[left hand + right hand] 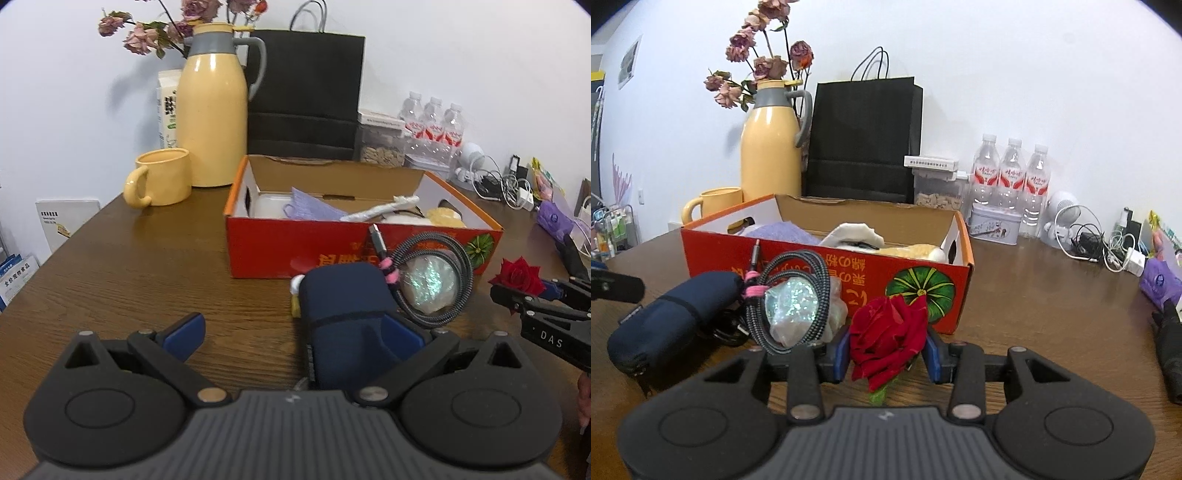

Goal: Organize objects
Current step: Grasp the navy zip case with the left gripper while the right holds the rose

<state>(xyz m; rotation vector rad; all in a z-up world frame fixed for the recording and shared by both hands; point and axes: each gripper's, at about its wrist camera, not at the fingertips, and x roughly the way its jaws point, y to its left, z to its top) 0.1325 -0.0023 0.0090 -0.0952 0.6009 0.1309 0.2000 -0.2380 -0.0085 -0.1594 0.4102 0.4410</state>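
My right gripper is shut on a red rose, its blue pads pressing both sides of the bloom, just in front of the orange-red cardboard box. In the left wrist view the same rose shows at the right edge. My left gripper stands open wide on the table. A navy pouch lies between its fingers, close to the right pad and far from the left one. A coiled braided cable leans on a shiny wrapped bundle against the box.
The box holds a purple cloth and white items. Behind it stand a yellow thermos, a yellow mug, a black paper bag and water bottles. Chargers and cords and a purple bag lie at right.
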